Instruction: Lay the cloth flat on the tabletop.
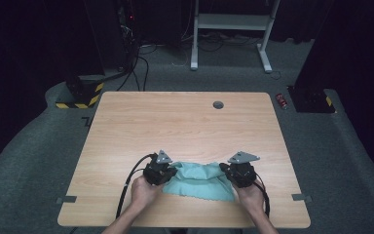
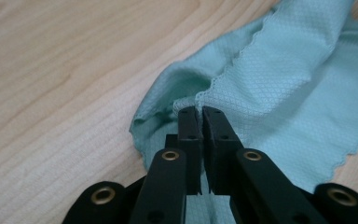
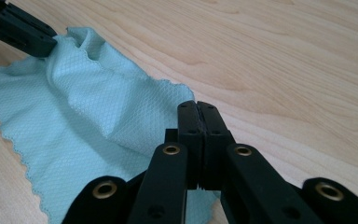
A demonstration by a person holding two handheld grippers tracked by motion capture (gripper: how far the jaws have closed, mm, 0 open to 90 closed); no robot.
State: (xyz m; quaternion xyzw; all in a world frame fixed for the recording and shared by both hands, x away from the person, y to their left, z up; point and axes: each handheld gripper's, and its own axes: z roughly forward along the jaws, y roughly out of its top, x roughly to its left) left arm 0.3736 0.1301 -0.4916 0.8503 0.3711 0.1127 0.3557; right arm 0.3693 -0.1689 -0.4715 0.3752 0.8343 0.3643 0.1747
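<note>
From the high view we see a dark room with grey carpet, a white metal desk frame (image 1: pixel 231 29) at the back, black cables on the floor, yellow-and-black striped bases (image 1: pixel 80 97) and a small red can (image 1: pixel 282 101) right of the table. The light wooden table (image 1: pixel 180 124) has a round grey grommet (image 1: pixel 218 105) near its far edge. Close to the near edge lies a mint-green waffle-weave cloth (image 1: pixel 199 181), stretched between the left gripper (image 1: pixel 158 171) and the right gripper (image 1: pixel 239 173), each touching one end.

In the left gripper view, our left gripper (image 2: pixel 201 111) is clenched on a scalloped corner of the cloth (image 2: pixel 279 79), which spreads ahead and to the right of the jaws over pale wood grain.

In the right gripper view, the right gripper (image 3: pixel 198 105) is clamped tight on the cloth's edge; the cloth (image 3: pixel 74 121) runs away to the left, where the other gripper (image 3: pixel 21 30) pinches its far corner.

We can read no writing or labels anywhere.
</note>
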